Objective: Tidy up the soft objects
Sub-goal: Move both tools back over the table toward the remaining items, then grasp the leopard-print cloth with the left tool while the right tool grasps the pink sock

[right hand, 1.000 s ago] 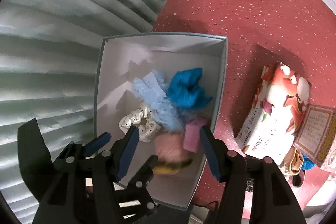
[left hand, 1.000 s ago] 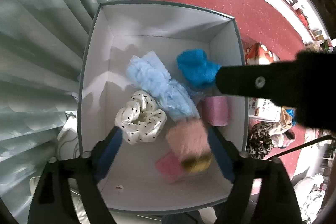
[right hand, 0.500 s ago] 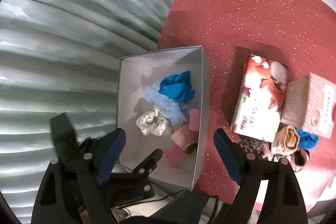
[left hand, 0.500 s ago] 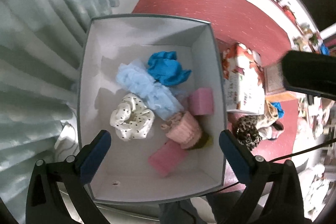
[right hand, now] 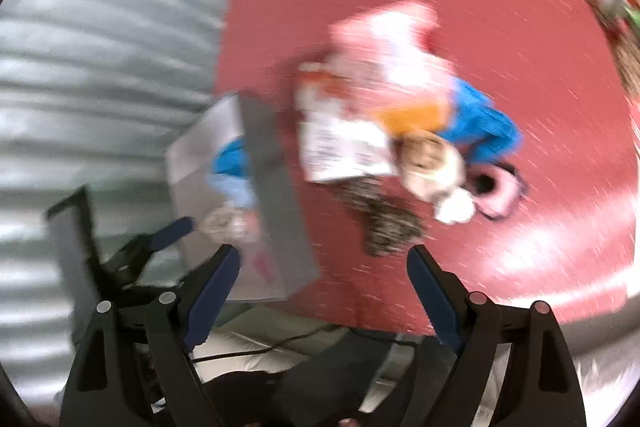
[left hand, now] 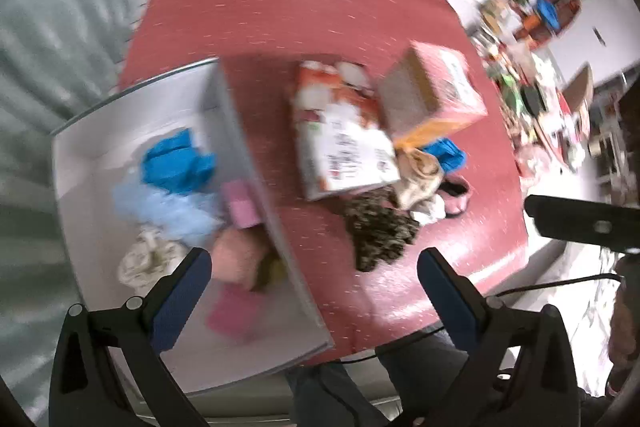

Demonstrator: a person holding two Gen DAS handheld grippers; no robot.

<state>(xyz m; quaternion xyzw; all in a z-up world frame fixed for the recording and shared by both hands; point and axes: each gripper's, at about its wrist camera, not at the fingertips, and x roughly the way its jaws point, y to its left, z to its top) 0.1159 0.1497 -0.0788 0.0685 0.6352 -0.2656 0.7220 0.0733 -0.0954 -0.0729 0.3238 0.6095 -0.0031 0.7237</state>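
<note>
Now the box [left hand: 276, 227] holds six soft things: a blue cloth [left hand: 176, 163], a pale-blue frill [left hand: 168, 207], a dotted scrunchie [left hand: 148, 259], a fluffy pink piece [left hand: 236, 259] and two pink blocks [left hand: 240, 207], all bunched against its right wall. A second ago the fluffy pink piece was between the left tongs [left hand: 312, 287] above the box; it now lies inside, and those tongs are empty with the jaws spread wide. The right tongs [right hand: 320, 283] are likewise wide apart and hold nothing. Both views have swung off the box toward the red tabletop [left hand: 304, 11], and both are smeared by motion, the right one more so. To the right of the box, well apart from it, lies the unsorted heap: a leopard cloth [left hand: 380, 231], a beige bundle [left hand: 420, 171], a second blue cloth [left hand: 444, 151], a white bit [left hand: 432, 211] and a pink scrunchie [left hand: 456, 191], tucked against a printed carton [left hand: 344, 143] and a pink carton [left hand: 432, 91]. By my reading, one drop is finished and the next pick comes from that heap; the leopard cloth lies nearest both tongs. Roughly half the soft things look sorted.
</note>
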